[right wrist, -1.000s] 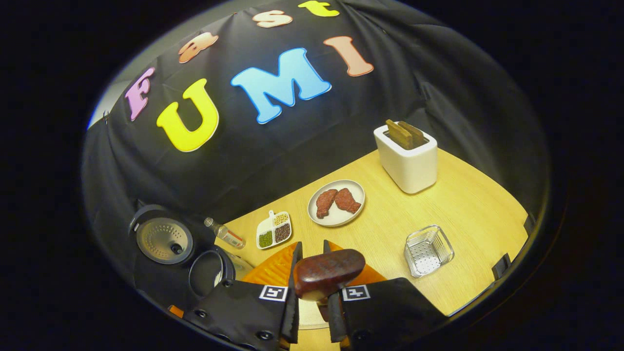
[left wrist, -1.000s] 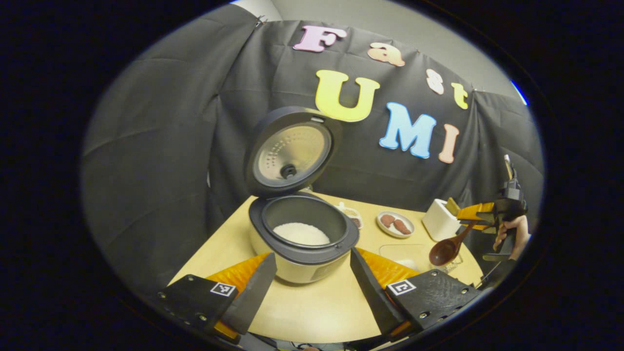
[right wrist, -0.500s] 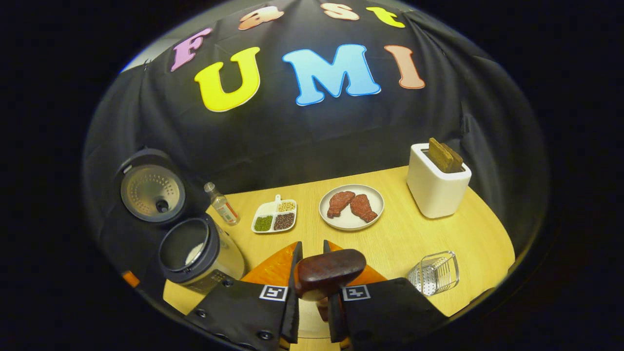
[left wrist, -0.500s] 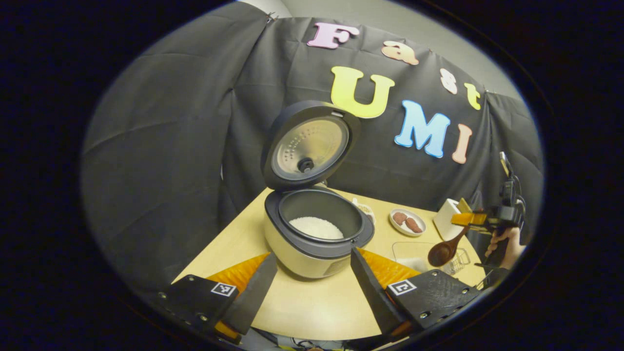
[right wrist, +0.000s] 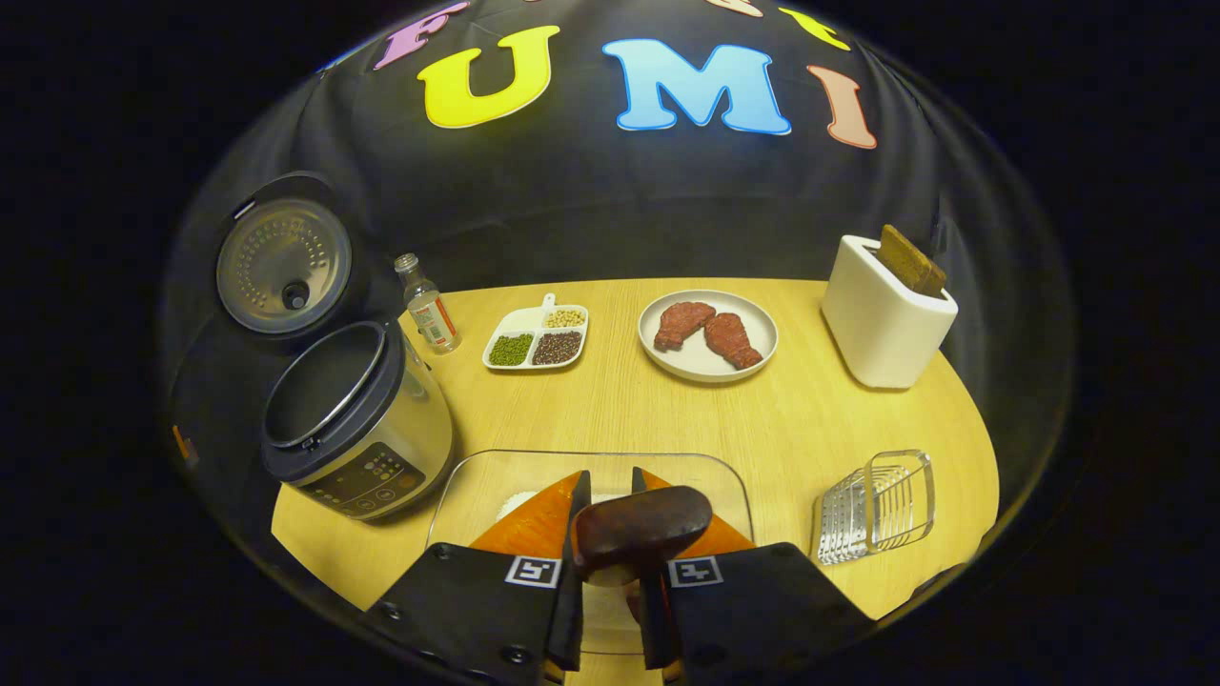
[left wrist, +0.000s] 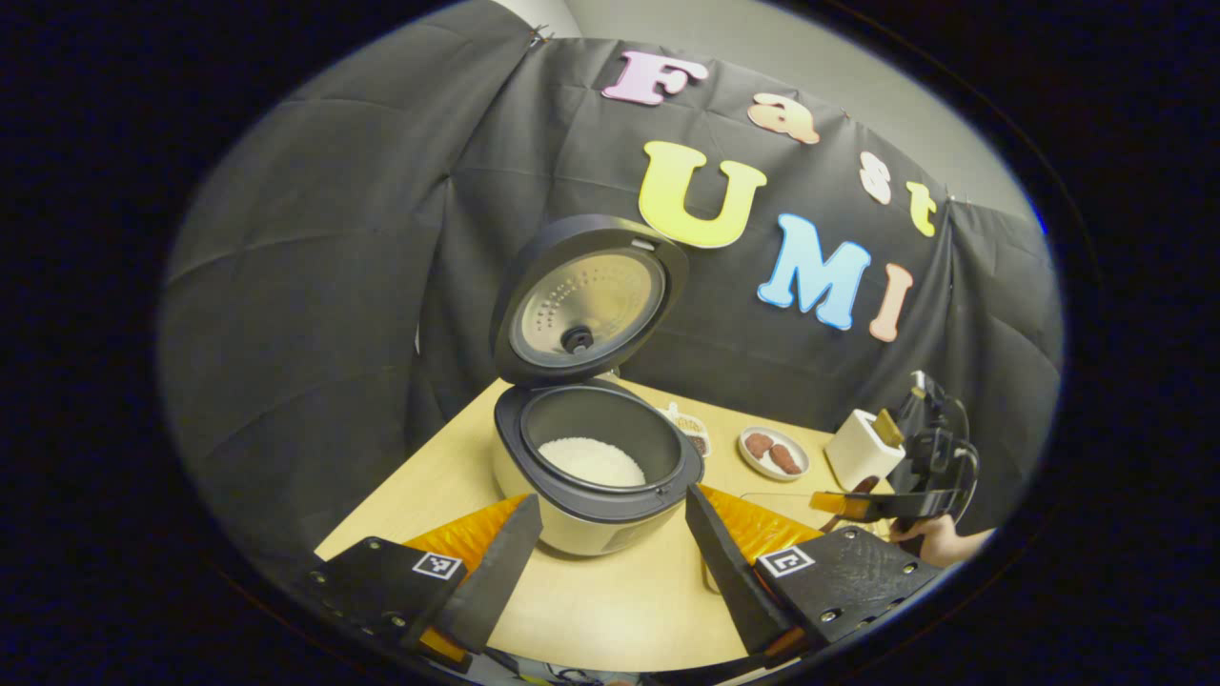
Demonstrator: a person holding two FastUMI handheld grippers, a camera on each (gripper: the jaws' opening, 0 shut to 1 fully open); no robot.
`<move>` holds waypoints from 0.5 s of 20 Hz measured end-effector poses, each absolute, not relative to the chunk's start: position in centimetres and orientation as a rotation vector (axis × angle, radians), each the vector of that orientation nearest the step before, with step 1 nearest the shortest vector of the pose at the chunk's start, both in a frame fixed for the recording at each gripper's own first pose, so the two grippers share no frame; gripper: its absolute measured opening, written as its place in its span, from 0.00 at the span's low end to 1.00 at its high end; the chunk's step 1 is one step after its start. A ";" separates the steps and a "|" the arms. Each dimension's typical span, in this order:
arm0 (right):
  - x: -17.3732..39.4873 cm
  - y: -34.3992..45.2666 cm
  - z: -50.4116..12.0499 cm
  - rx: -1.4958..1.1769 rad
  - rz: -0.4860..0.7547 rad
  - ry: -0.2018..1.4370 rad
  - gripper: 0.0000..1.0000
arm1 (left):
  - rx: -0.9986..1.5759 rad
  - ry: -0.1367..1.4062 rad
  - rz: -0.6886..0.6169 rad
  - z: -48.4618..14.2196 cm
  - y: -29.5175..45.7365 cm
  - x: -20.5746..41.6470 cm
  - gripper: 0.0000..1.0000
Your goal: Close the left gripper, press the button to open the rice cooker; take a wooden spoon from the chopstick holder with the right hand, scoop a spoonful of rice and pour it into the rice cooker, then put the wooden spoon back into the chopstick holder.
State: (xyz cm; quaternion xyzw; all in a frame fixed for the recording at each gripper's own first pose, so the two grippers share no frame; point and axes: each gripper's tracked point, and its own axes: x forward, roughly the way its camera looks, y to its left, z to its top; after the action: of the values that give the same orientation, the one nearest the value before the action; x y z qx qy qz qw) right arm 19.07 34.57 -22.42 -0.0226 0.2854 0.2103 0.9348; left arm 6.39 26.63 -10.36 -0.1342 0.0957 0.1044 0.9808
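We are pinching the spoon (right wrist: 640,530) in the right gripper (right wrist: 607,534) above the glass dish (right wrist: 477,481), just right of the open cooker (right wrist: 355,419); the left gripper (left wrist: 610,553) is hanging spread before the cooker.

The left tongs (left wrist: 610,553) hover with their fingers spread wide apart, gripping nothing. The right tongs (right wrist: 606,562) have their fingers drawn close together, both pressing on the spoon (right wrist: 640,529) held between them. In the left gripper view the right tongs (left wrist: 843,503) sit far off, level, with a hand (left wrist: 939,543) gripping their handle from below.
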 end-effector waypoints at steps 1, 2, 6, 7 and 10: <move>18.7 35.3 -22.9 -0.028 0.443 0.607 0.27 | -0.281 0.190 0.214 -10.3 26.8 5.8 0.96; 18.4 36.0 -23.2 -0.007 0.458 0.633 0.27 | -0.291 0.192 0.218 -10.3 26.8 5.6 0.96; 17.4 38.2 -23.9 0.067 0.496 0.717 0.27 | -0.344 0.197 0.227 -10.4 26.8 4.5 0.97; 17.0 38.6 -23.9 0.080 0.500 0.733 0.27 | -0.347 0.194 0.233 -10.4 27.0 3.9 0.96; 15.9 39.4 -23.5 0.145 0.527 0.787 0.24 | -0.340 0.197 0.256 -10.8 27.5 2.8 0.96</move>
State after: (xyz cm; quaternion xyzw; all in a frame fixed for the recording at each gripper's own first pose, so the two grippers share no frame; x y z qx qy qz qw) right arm 15.93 39.36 -23.52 0.0698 0.3784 0.2537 0.8875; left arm 2.83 27.50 -10.77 -0.1684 0.0977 0.1269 0.9726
